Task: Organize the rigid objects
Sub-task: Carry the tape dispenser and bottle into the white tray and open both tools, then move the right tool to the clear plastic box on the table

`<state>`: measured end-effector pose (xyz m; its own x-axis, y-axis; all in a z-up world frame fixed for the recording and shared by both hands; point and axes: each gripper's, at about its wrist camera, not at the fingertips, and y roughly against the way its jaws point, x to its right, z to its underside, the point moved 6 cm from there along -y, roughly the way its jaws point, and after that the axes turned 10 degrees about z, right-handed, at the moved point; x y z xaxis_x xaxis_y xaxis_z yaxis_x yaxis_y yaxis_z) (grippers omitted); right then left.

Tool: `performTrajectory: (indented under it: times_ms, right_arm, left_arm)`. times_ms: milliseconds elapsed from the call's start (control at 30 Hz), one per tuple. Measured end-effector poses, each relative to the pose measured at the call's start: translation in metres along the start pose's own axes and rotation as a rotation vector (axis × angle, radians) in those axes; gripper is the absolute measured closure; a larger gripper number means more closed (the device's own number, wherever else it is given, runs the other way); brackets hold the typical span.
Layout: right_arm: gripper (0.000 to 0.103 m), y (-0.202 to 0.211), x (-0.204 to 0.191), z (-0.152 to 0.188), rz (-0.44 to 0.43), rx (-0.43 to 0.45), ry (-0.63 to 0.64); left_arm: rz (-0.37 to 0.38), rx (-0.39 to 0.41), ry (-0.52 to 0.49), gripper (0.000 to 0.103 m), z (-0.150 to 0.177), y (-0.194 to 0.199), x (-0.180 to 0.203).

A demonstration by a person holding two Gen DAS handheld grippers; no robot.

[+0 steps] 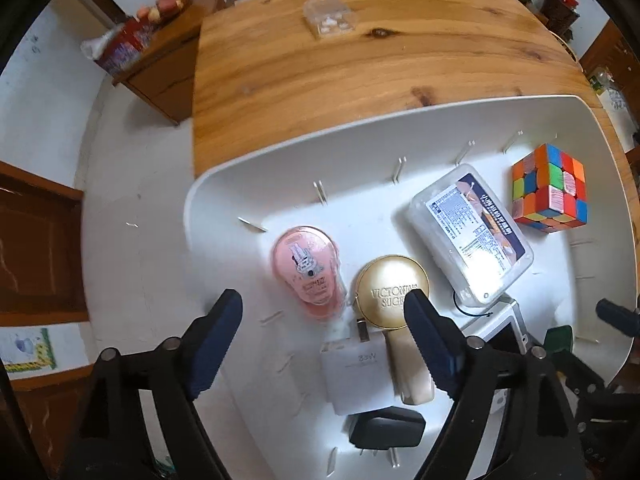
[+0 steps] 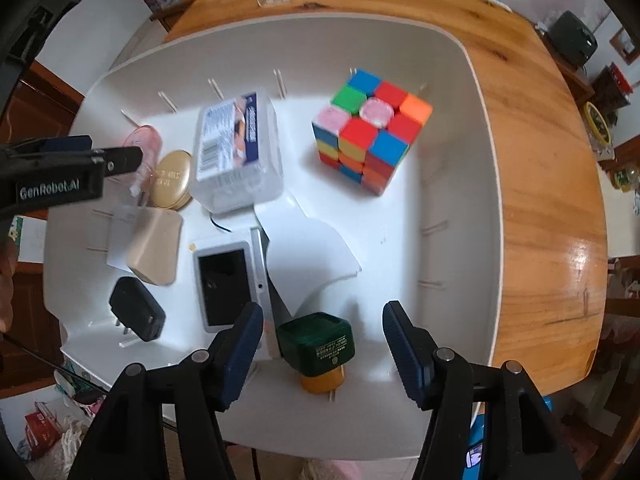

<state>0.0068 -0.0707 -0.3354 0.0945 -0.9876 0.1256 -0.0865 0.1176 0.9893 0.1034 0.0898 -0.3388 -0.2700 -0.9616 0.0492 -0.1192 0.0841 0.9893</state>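
A white tray [image 1: 224, 200] on the wooden table [image 1: 320, 80] holds several items. In the left wrist view a pink mouse-shaped case [image 1: 306, 268], a gold round tin [image 1: 390, 298], a white charger [image 1: 354, 376] and a beige block [image 1: 412, 364] lie under my left gripper [image 1: 324, 340], which is open and grips nothing. A labelled clear box [image 1: 472, 236] and a colour cube [image 1: 550, 188] lie further right. My right gripper [image 2: 324, 354] is open, with a green bottle with a yellow cap [image 2: 316, 344] lying between its fingers, untouched.
A black plug [image 2: 136, 314], a small screen device [image 2: 224, 284] and a white curved sheet [image 2: 312, 256] also lie in the tray [image 2: 460, 160]. My left gripper [image 2: 112, 156] shows at the left. A small clear box [image 1: 330, 18] sits on the far table; cabinets stand beyond.
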Motion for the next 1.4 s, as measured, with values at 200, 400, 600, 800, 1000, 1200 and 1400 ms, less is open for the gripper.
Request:
performTrajectory:
  times_ms: [200, 400, 600, 800, 1000, 1200, 1400]
  right_arm:
    - [0.04, 0.019, 0.0, -0.009, -0.011, 0.04, 0.004]
    - [0.04, 0.032, -0.009, -0.018, -0.015, 0.072, 0.022]
    - [0.04, 0.042, -0.008, -0.03, -0.019, 0.096, 0.053]
    - [0.04, 0.066, -0.008, -0.059, -0.033, 0.137, 0.074]
    - [0.04, 0.102, -0.001, -0.108, -0.045, 0.226, 0.079]
    - [0.04, 0.132, 0.001, -0.164, -0.063, 0.305, 0.084]
    - [0.029, 0.153, 0.002, -0.218, -0.079, 0.378, 0.08]
  left_arm:
    - [0.027, 0.02, 0.022, 0.018, 0.007, 0.024, 0.001]
    - [0.044, 0.023, 0.054, 0.018, 0.018, 0.039, -0.001]
    - [0.065, 0.061, 0.076, 0.018, 0.02, 0.06, -0.004]
    - [0.079, 0.129, 0.1, 0.018, 0.006, 0.093, -0.009]
    - [0.062, 0.192, 0.121, 0.018, -0.015, 0.125, -0.014]
    - [0.021, 0.246, 0.136, 0.018, -0.046, 0.144, -0.022]
    - [-0.006, 0.295, 0.167, 0.018, -0.079, 0.155, -0.029]
